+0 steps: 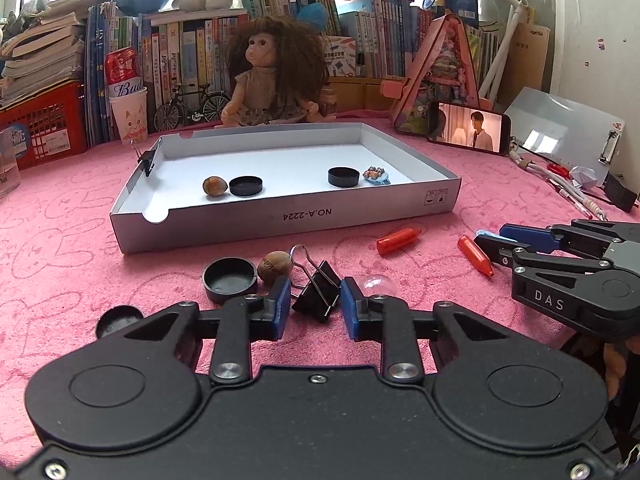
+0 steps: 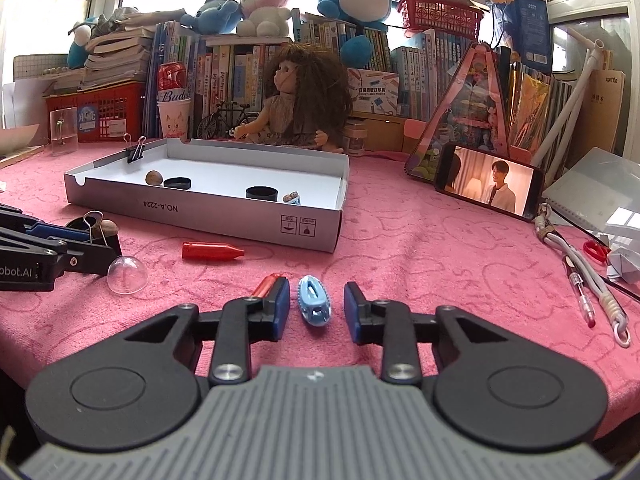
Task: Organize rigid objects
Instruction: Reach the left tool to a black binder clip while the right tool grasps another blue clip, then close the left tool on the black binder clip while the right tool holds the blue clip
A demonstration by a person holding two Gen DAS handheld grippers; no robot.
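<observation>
Binder clip (image 1: 317,291) between left gripper (image 1: 315,306) pads, touching, handles pointing far. Right gripper (image 2: 316,307) straddles blue clip (image 2: 314,305), long axis near-far, gaps both sides, not gripped.

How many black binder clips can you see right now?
2: one binder clip on the pink cloth between the left gripper's fingers, another clipped to the white tray's left wall. More may be hidden.
</observation>
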